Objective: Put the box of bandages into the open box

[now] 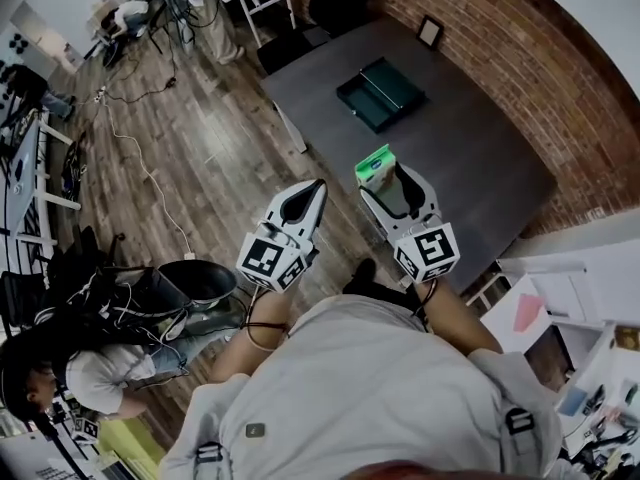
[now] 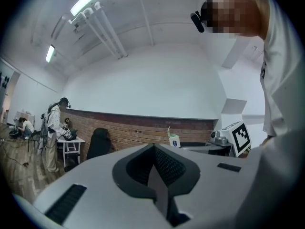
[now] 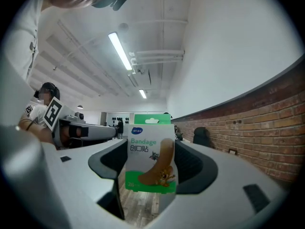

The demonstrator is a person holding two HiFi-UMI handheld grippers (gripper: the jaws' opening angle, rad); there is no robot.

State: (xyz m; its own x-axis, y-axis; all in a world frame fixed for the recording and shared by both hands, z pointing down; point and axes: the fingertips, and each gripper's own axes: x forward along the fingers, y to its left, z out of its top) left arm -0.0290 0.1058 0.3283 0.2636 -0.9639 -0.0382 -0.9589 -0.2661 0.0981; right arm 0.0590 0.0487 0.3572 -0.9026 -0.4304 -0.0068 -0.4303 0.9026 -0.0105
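The bandage box (image 1: pixel 375 167), white and green with a green hang tab, is clamped upright in my right gripper (image 1: pixel 388 176), held in the air over the table's near edge. In the right gripper view the bandage box (image 3: pixel 148 151) fills the gap between the jaws of that gripper (image 3: pixel 150 178). The open box (image 1: pixel 380 93), dark green and shallow with its lid folded back, lies on the dark grey table (image 1: pixel 470 158), well beyond both grippers. My left gripper (image 1: pixel 314 188) hangs beside the right one, shut and empty; in its own view that gripper (image 2: pixel 155 168) has its jaws together.
A small framed picture (image 1: pixel 431 31) leans at the table's far edge by the brick wall (image 1: pixel 540 58). A black bin (image 1: pixel 205 282) and a seated person (image 1: pixel 95 373) are on the wooden floor at the left. A white desk with papers (image 1: pixel 565 298) stands at the right.
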